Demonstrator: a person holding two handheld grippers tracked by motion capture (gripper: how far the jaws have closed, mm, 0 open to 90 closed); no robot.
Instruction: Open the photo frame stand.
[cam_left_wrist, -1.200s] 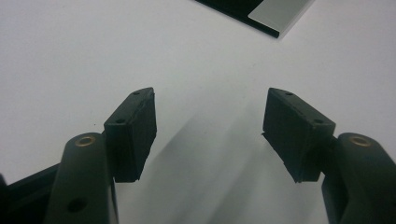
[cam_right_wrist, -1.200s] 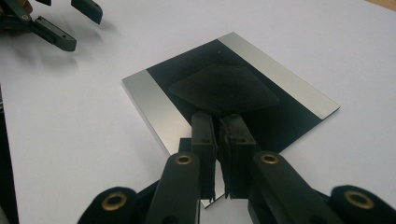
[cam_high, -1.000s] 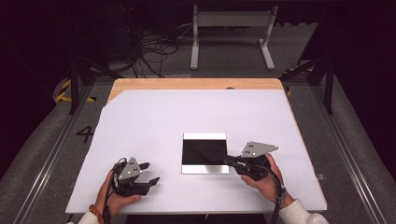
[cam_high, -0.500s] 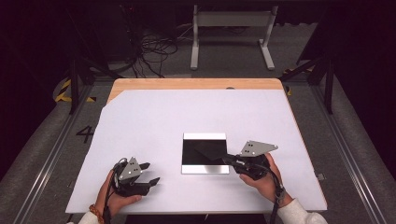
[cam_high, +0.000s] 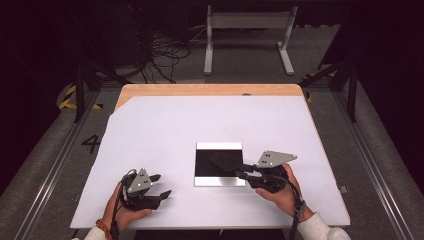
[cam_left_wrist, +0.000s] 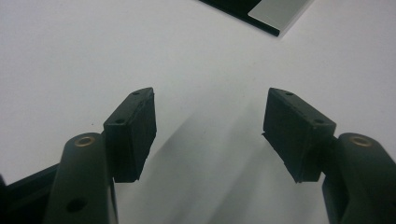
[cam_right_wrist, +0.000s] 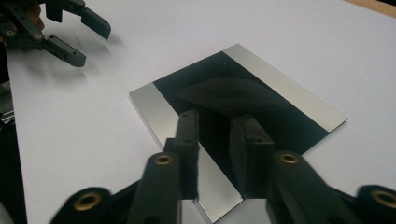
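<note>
Right gripper (cam_high: 242, 173) jaws have just been opening, nothing between them, at three o'clock of the black plate (cam_high: 220, 165); release looks done. Left gripper (cam_high: 161, 185) idles open.

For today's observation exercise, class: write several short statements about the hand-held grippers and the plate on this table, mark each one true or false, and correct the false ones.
1. The black plate with silver end strips lies flat on the white table cover. True.
2. The left hand-held gripper is clamped on the plate. False: its jaws stand apart over bare cover, away from the plate.
3. The right hand-held gripper reaches over the plate's near edge. True; its jaws have just been opening, and nothing is gripped between them.
4. The plate stands upright on its edge. False: it lies flat.
5. A red cup sits beside the plate. False: no cup is there.
</note>
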